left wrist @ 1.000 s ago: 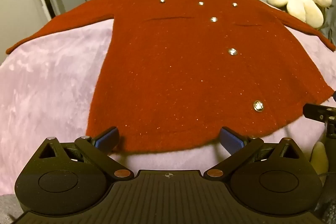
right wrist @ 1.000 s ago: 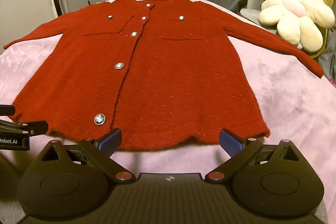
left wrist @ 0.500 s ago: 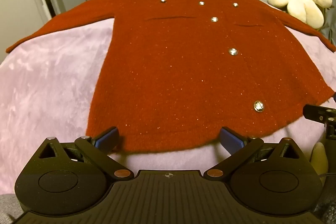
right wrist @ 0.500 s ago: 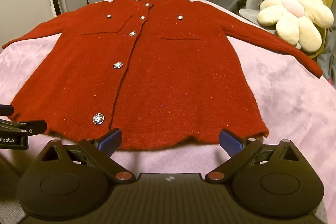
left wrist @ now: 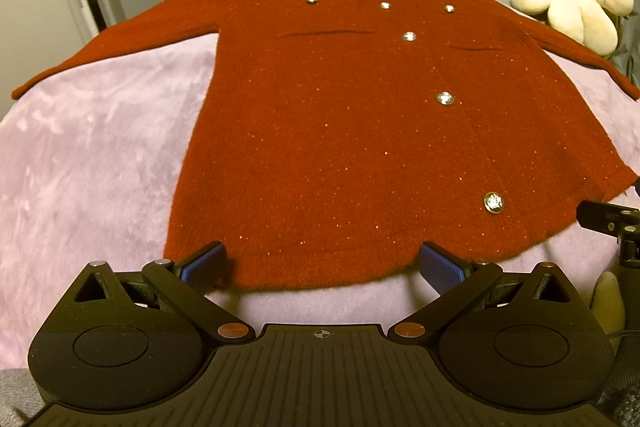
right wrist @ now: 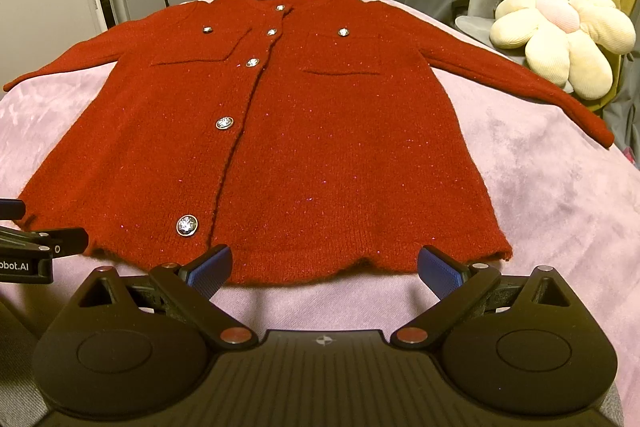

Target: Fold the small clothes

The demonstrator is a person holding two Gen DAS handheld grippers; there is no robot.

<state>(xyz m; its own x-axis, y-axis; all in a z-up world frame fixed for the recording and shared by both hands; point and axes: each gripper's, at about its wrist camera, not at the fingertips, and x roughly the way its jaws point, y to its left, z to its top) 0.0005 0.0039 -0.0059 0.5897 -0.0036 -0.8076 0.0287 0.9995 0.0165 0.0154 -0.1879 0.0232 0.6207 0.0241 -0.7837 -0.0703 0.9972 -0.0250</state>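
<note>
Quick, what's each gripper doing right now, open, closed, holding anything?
Left gripper: open, holding nothing, at the cardigan hem.
Right gripper: open, holding nothing, also at the hem.

cardigan (left wrist: 360,147): right sleeve cuff cut off by frame edge | left gripper (right wrist: 24,247): only tip visible, edge-cropped

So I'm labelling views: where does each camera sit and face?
Left wrist: behind the open left tongs, facing the red cardigan's hem; right tongs' tip at right edge.
Right wrist: behind the open right tongs, same hem; left tongs' tip at left edge.
Shared: cardigan, pink blanket, flower plush.
</note>
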